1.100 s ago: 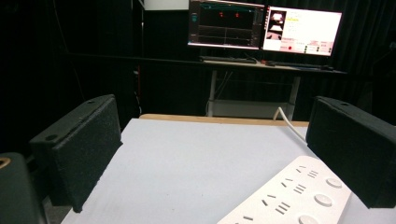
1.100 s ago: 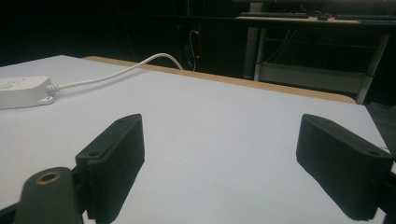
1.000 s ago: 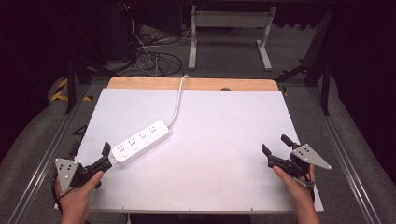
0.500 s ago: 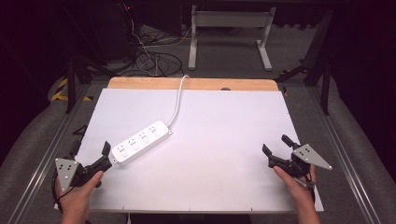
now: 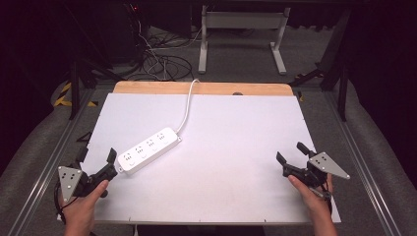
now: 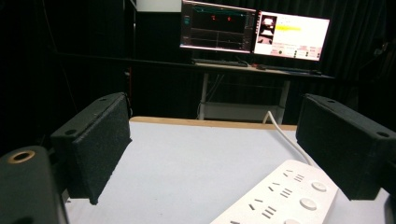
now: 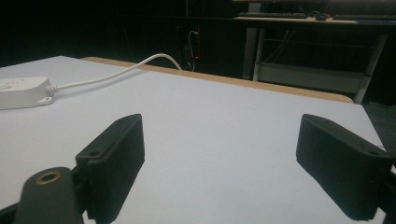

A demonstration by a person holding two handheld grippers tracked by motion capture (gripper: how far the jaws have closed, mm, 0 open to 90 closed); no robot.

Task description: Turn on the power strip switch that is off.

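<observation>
power strip (image 5: 147, 149) – white, flat, diagonal | left-centre of table – cord trails to far edge

Left gripper (image 5: 96, 158) and right gripper (image 5: 290, 154), jaws agape, left narrowing.

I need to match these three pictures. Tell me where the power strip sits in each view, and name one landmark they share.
High view: the power strip lies slantwise left of centre on the table, just ahead of the left tool.
Left gripper view: bottom right, its near end between the open jaws.
Right gripper view: its cord end at the far left edge.
Shared landmark: the white cord running to the table's wooden far edge.
</observation>
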